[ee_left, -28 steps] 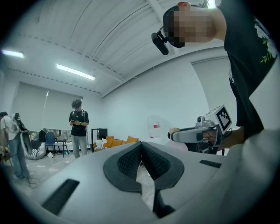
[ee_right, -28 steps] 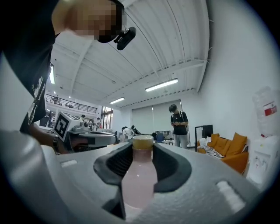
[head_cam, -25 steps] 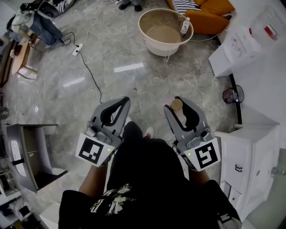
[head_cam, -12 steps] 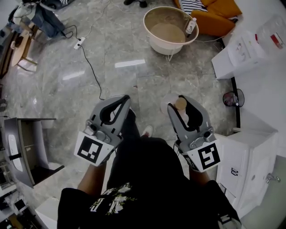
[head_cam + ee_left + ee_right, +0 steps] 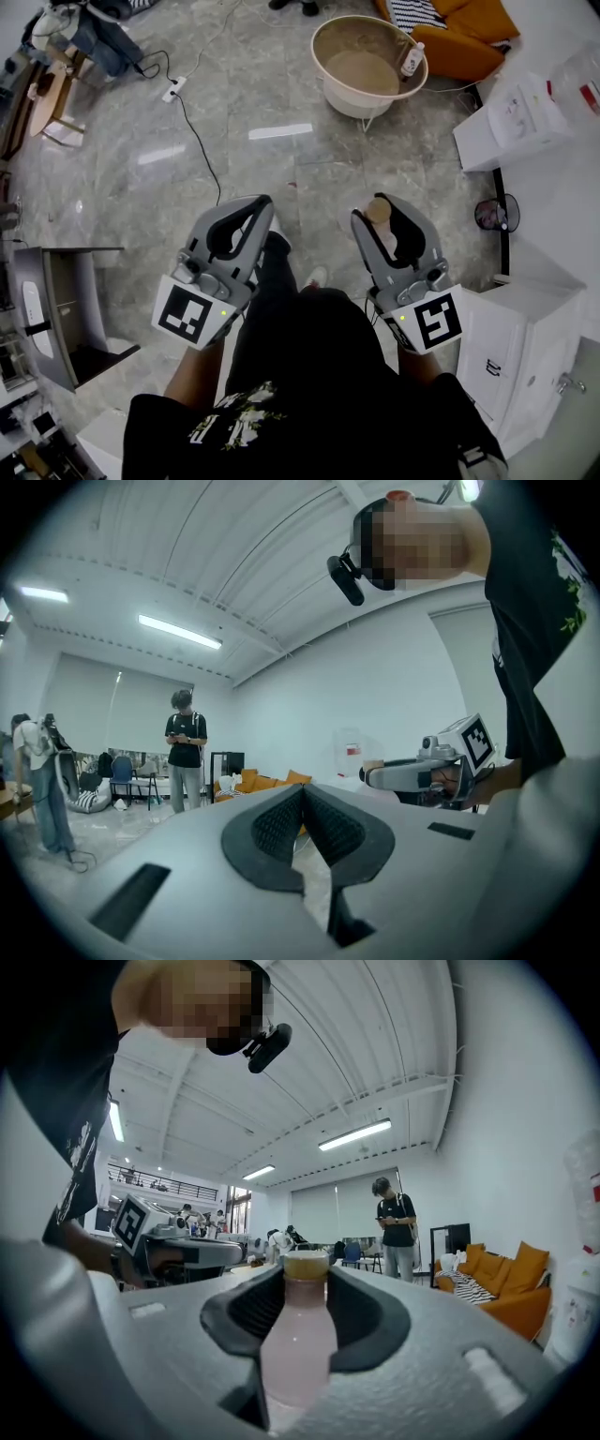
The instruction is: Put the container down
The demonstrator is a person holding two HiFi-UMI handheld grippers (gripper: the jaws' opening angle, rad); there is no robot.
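- You stand on the marble floor (image 5: 169, 159) with a pair of tongs in each hand, both held out in front of you.
- Your right tongs (image 5: 302, 1288) are clamped on the container (image 5: 298, 1340), a small bottle of pale pink liquid with a tan cap. The ribbed pads press its sides and the cap pokes out past the tips (the head view shows little more than that cap).
- Your left tongs (image 5: 302, 803) are closed on themselves, pads meeting, with nothing between them.
- The container sits upright in the grip, up in the air and touching no surface, with the floor well below it.
- As far as the pictures show, the container is in hand and the setting-down has not begun.
- What is left is to carry it to a resting place and lower it until its base bears. Then you part the right tongs and draw them clear without tipping it.
- Nothing here shows where it is meant to go. A round tub (image 5: 328, 75) stands far ahead with a second bottle (image 5: 412, 58) leaning at its right rim. A white cabinet (image 5: 511, 319) is near on your right.
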